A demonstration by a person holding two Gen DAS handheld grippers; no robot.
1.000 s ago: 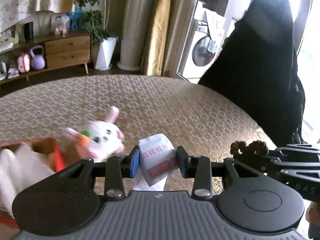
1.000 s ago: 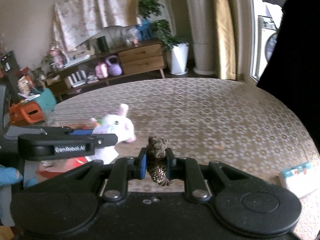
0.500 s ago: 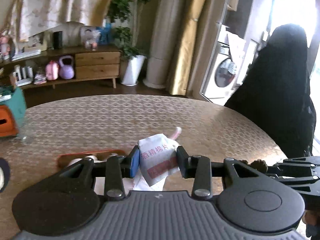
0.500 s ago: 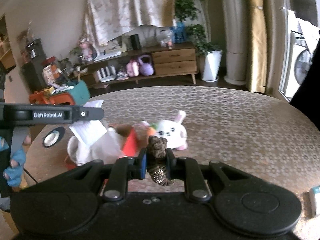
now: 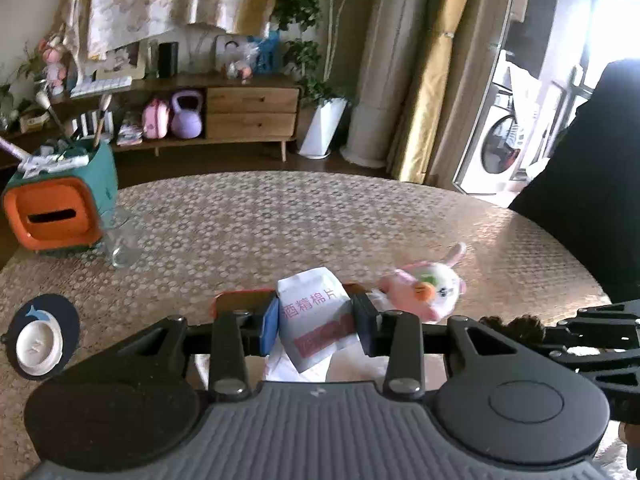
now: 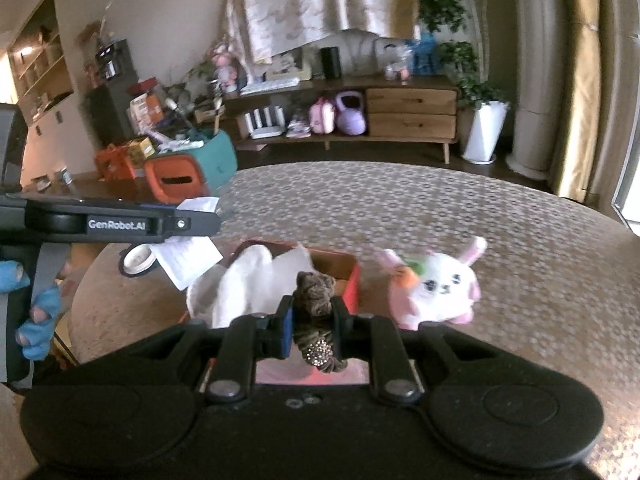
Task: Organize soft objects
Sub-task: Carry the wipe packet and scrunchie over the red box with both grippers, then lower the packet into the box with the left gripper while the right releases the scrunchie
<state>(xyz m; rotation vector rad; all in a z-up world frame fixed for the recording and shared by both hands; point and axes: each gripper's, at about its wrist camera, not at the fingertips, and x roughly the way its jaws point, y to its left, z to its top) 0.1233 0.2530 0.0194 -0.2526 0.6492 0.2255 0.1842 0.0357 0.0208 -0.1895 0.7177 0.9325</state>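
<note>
My left gripper point(image 5: 316, 322) is shut on a white sachet with pink print point(image 5: 314, 316), held above the orange box point(image 5: 240, 298). In the right wrist view the same left gripper point(image 6: 200, 220) reaches in from the left with the white sachet point(image 6: 188, 260) hanging from it. My right gripper point(image 6: 312, 316) is shut on a brown velvet scrunchie point(image 6: 316, 292), just in front of the orange box point(image 6: 340, 280), which holds a white cloth point(image 6: 248, 284). A white and pink plush rabbit point(image 6: 436, 284) lies on the table right of the box; the plush rabbit point(image 5: 428, 288) also shows in the left wrist view.
The round table wears a patterned cloth point(image 5: 320, 216). A teal and orange tissue holder point(image 5: 60, 208) and a clear glass point(image 5: 122, 246) stand at its far left, a small white dish on a dark coaster point(image 5: 40, 344) nearer. A black chair back point(image 5: 592, 200) rises at the right.
Both grippers have swung leftward across the table with their loads still held. The box and rabbit now sit further right in both views, and the tissue holder has come into sight.
</note>
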